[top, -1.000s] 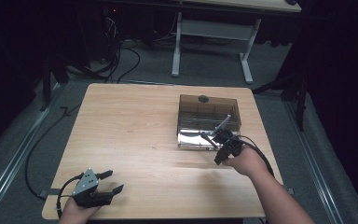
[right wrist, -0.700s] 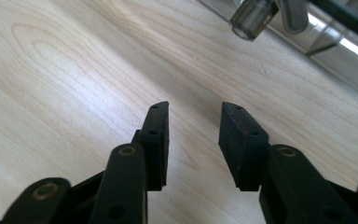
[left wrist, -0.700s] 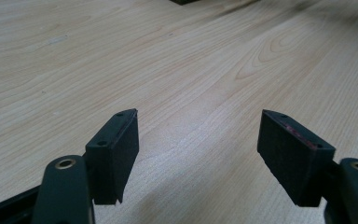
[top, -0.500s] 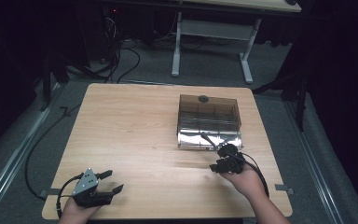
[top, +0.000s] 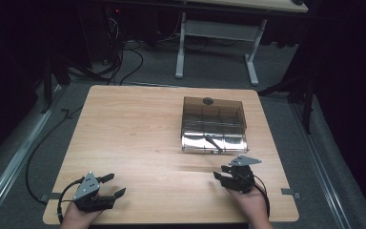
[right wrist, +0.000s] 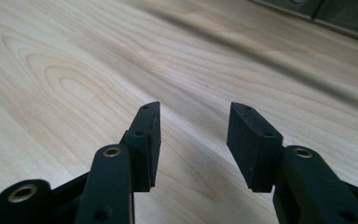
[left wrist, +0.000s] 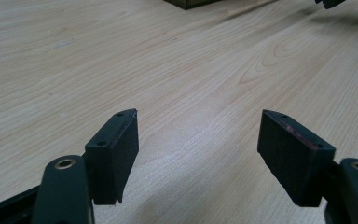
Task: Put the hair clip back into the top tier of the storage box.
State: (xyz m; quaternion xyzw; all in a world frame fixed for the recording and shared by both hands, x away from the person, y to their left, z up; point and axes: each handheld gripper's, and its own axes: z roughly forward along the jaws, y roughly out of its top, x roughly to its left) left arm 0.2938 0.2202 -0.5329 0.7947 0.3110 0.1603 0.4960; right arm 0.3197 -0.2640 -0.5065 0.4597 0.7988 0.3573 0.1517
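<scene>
Left claw [top: 108, 186]: spread, empty, near left corner of the surface [top: 138, 129].
Right claw [top: 223, 174]: spread, empty, just near of the tinted box [top: 213, 123].

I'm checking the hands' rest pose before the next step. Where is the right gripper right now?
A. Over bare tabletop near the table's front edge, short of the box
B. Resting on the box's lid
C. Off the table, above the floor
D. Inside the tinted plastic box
A: the high view shows the right gripper over the light wooden table, nearer the person than the brown tinted transparent plastic box, its fingers apart and empty.
</scene>
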